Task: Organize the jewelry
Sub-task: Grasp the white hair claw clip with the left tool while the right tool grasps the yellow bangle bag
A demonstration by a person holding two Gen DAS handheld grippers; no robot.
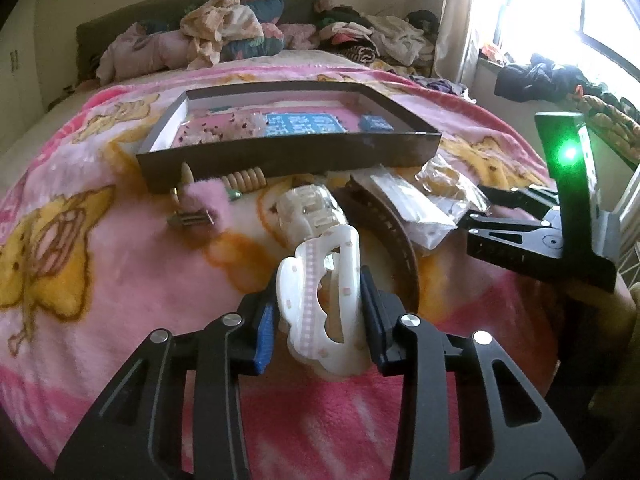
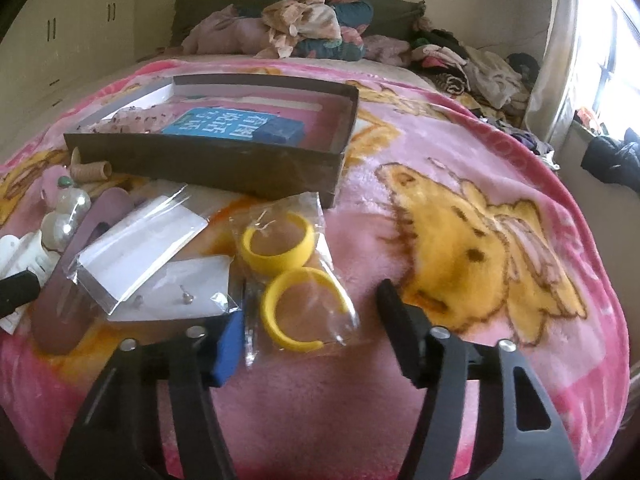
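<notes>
In the left wrist view my left gripper (image 1: 318,302) is shut on a white hair claw clip (image 1: 344,252) with small pink squares, held just above the pink blanket. The right wrist view has my right gripper (image 2: 312,308) open, low over a clear bag (image 2: 332,320) holding two yellow hoop bangles (image 2: 276,254). The near end of that bag lies between the fingers, and the right finger stands apart from it. The dark shallow box (image 1: 280,160) sits behind the loose items, with a blue card and pink pieces inside. My right gripper (image 1: 480,212) also shows at the right of the left view.
Loose on the blanket before the box (image 2: 200,164) lie a second white claw clip (image 1: 308,208), a brown headband (image 1: 396,240), clear packets (image 2: 132,252), a card of stud earrings (image 2: 176,292), pearl beads (image 2: 68,212), wooden beads (image 1: 244,180) and a pink fuzzy clip (image 1: 200,204). Clothes are piled at the bed's head.
</notes>
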